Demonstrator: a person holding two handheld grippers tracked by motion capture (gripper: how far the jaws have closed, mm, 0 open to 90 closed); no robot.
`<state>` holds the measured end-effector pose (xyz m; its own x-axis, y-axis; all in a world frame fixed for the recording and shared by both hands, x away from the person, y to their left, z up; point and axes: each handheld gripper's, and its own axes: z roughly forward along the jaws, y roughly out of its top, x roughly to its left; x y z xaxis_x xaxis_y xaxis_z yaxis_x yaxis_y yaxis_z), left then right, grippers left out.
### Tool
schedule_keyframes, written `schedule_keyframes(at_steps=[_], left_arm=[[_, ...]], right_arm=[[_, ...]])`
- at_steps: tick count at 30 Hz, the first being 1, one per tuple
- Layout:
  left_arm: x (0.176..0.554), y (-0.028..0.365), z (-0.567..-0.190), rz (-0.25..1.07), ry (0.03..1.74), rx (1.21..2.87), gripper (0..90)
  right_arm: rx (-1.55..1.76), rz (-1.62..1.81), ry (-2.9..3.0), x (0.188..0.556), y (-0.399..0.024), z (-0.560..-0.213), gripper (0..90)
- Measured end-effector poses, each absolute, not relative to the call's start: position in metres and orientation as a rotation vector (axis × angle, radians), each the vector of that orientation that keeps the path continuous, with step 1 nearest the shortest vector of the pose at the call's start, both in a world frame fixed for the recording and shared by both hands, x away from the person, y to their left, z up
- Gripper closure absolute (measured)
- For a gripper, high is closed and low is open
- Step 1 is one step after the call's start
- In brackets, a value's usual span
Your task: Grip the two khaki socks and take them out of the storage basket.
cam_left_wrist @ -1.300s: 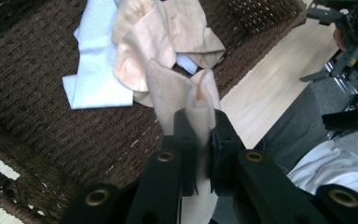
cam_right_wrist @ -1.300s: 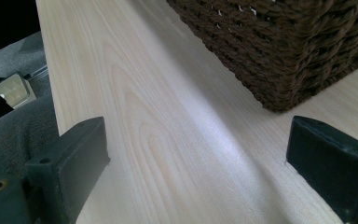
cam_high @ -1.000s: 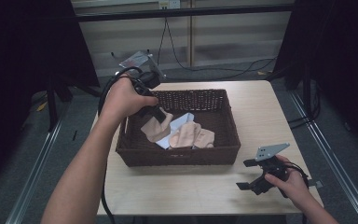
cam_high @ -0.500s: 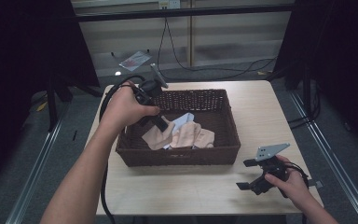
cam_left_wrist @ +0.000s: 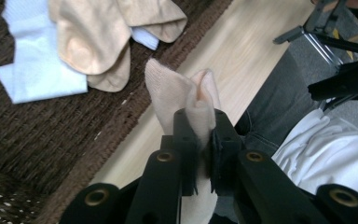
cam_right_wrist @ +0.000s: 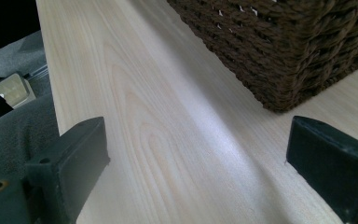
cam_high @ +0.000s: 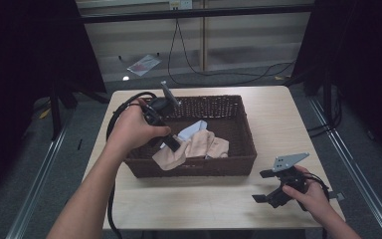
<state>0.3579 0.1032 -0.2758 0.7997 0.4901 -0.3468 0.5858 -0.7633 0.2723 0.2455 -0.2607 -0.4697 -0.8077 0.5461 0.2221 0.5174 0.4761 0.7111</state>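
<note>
Dim surroundings, soft overhead table light.

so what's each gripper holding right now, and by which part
The left gripper pinches a beige sock by a bunched fold over the basket rim. The right gripper holds nothing.

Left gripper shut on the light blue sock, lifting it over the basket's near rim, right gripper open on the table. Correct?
Not quite: the left gripper is shut on the beige sock, per the left gripper view. The light blue sock lies in the basket. Right gripper is open.
</note>
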Motion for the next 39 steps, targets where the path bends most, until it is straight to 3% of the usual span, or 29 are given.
schedule_keyframes(at_steps=[39], left_arm=[[0.333,0.077,-0.354,-0.402,0.734,2.635,80.2]], right_arm=[[0.953,1.269,2.677,0.245,-0.260,-0.470,5.2]])
